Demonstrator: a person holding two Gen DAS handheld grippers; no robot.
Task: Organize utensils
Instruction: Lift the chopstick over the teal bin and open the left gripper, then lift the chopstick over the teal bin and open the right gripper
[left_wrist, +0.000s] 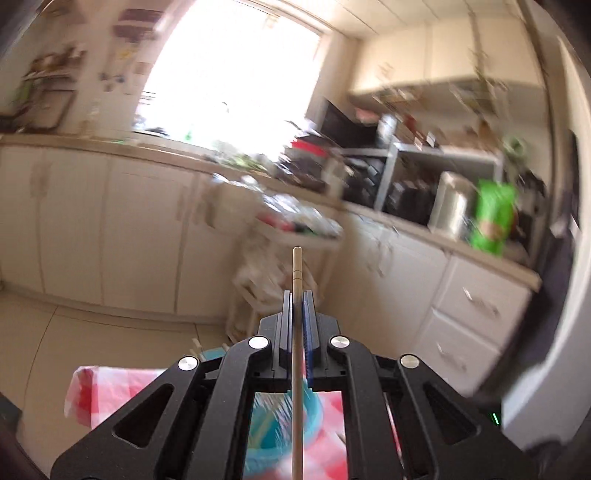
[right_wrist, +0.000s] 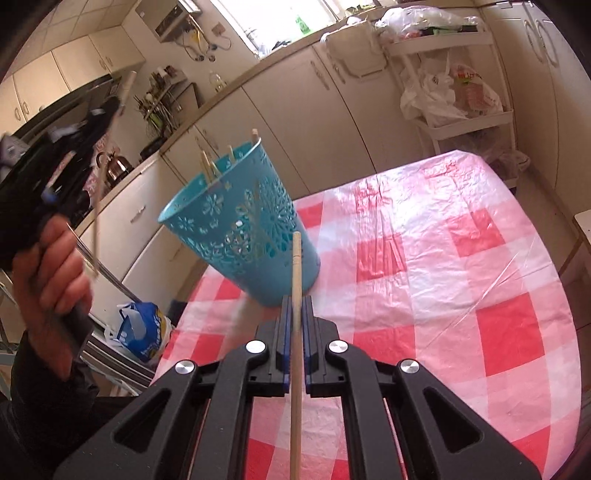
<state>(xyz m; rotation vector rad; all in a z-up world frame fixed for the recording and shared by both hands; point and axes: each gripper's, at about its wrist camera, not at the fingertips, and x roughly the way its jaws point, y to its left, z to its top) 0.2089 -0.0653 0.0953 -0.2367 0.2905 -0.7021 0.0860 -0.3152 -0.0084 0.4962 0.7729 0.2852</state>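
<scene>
The cup (right_wrist: 240, 221) stands on the tabletop (right_wrist: 461, 258), near its far left edge, with several chopsticks (right_wrist: 207, 164) standing in it. The right claw (right_wrist: 295, 314) sits just before the cup, over the tabletop, with 1 chopstick (right_wrist: 296, 332) between its fingers, the tip reaching up in front of the cup's wall. The left claw (right_wrist: 107, 107) is up to the left of the cup, off the tabletop's edge; in its own view it grips a stick (left_wrist: 296, 295), with the cup (left_wrist: 280, 424) below it. Behind the tabletop runs a row of cabinets (right_wrist: 280, 110). A cart (right_wrist: 454, 74) stands at the far right, before the cabinets. A bag (right_wrist: 142, 330) lies on the floor left of the tabletop.
</scene>
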